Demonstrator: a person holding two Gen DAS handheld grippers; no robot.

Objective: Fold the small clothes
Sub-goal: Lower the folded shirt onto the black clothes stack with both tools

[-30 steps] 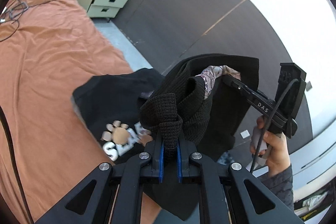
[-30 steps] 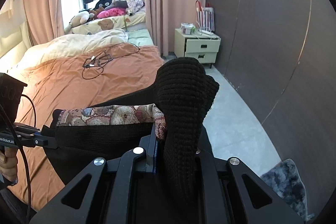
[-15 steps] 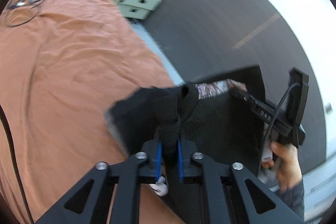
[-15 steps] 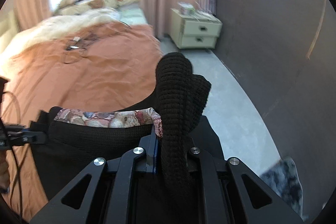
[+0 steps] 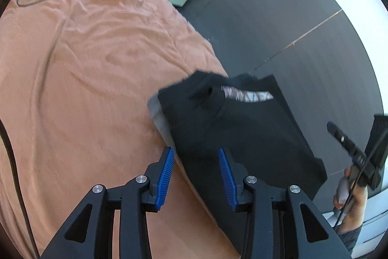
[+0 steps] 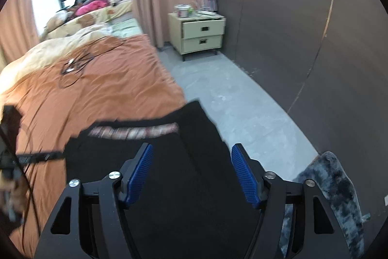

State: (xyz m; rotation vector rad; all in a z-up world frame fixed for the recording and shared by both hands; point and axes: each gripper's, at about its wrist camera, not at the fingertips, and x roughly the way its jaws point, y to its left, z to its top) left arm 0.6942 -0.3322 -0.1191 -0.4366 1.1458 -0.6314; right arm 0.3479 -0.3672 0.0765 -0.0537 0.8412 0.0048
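Observation:
A black knit garment with a patterned inner collar band lies folded at the right edge of the orange bed. It also shows in the right wrist view. My left gripper is open just above its near edge, holding nothing. My right gripper is open over the garment, holding nothing. The right gripper also shows at the far right of the left wrist view.
A cream nightstand stands by the dark wall past the bed. Cables lie on the bed further up. Grey floor runs beside the bed, with a dark fluffy rug at the right.
Both grippers held the black garment up in the air by its edge; they have lowered it onto the bed edge and opened, letting it go.

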